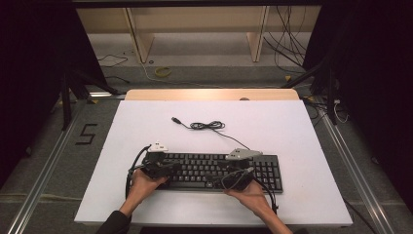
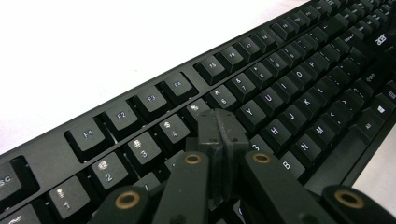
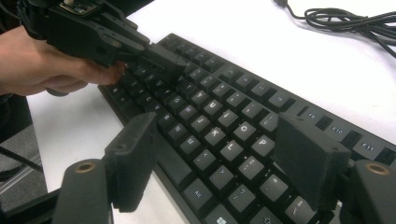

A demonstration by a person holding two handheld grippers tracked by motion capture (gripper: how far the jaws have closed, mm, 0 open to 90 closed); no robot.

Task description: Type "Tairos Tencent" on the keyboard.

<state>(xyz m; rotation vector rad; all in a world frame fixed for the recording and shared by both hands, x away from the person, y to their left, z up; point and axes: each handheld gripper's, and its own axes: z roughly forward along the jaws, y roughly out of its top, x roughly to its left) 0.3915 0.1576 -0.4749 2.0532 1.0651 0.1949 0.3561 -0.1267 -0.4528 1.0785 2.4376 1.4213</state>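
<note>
Nearest the camera, the person's two hands come in from the near edge, each holding a set of tongs over a black keyboard (image 1: 219,170). The left tongs (image 2: 219,133) are pressed together, their tips down among the keys around the number row, near the 5 and 6. The left hand (image 1: 141,187) rests at the keyboard's left end. The right tongs (image 3: 219,158) stand wide apart, their two pads spread above the letter keys toward the right half of the board, touching nothing that I can see. The right hand (image 1: 253,195) sits just at the keyboard's near edge. The keyboard lies on the near half of the white surface (image 1: 302,146), its long side parallel to the near edge. Its cable (image 1: 207,126) runs back to a loose coil farther out, ending in a plug.
</note>
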